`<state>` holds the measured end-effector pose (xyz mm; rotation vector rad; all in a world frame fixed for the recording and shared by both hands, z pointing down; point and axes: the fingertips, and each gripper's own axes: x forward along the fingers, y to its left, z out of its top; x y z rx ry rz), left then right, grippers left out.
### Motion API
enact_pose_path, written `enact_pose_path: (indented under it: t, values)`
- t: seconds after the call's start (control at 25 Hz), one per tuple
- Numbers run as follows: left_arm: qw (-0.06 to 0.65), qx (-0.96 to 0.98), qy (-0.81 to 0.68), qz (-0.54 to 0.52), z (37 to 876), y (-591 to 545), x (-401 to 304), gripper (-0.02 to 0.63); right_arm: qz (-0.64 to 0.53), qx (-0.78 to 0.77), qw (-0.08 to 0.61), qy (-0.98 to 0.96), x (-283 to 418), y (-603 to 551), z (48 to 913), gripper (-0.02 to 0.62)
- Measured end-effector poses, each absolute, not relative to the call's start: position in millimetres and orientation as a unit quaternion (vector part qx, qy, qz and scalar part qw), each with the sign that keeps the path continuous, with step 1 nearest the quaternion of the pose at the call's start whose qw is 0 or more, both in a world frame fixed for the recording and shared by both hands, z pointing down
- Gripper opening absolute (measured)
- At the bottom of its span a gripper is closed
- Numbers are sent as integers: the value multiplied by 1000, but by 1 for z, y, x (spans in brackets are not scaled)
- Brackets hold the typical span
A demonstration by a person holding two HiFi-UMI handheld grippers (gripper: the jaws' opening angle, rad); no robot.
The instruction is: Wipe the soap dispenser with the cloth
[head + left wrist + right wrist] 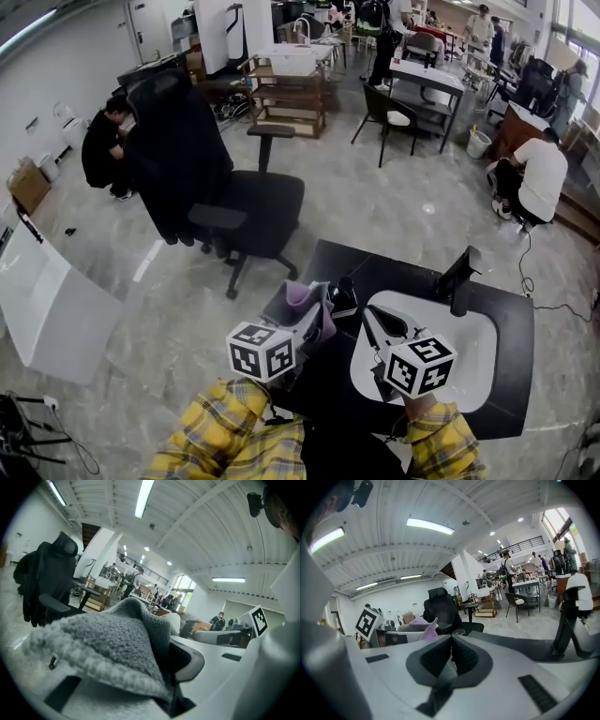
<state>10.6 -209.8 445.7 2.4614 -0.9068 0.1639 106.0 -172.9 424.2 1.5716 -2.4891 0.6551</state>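
The left tool [171, 665] is clenched on a fluffy grey-purple cloth [112, 644], which drapes over one jaw and bunches up in front of it. The cloth is held above the left edge of the black desk [511, 366]. The right tool [451, 648] is clenched too, its ribbed pads pressed together with nothing between them, above the left part of the white sink [478, 361] set into the desk. A small black object [343, 296] sits just beside the cloth near the desk's left edge, and a tall black spouted fixture [461, 277] stands at the sink's far rim. Which one is the soap dispenser cannot be told.
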Motion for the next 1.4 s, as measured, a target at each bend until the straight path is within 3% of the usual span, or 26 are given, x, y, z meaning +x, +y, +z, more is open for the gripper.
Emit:
enact_pose_path:
  t: [1.4]
  values:
    - [266, 922, -226, 168, 495, -253, 43, 78, 222, 530, 107, -812, 116, -230, 483, 6]
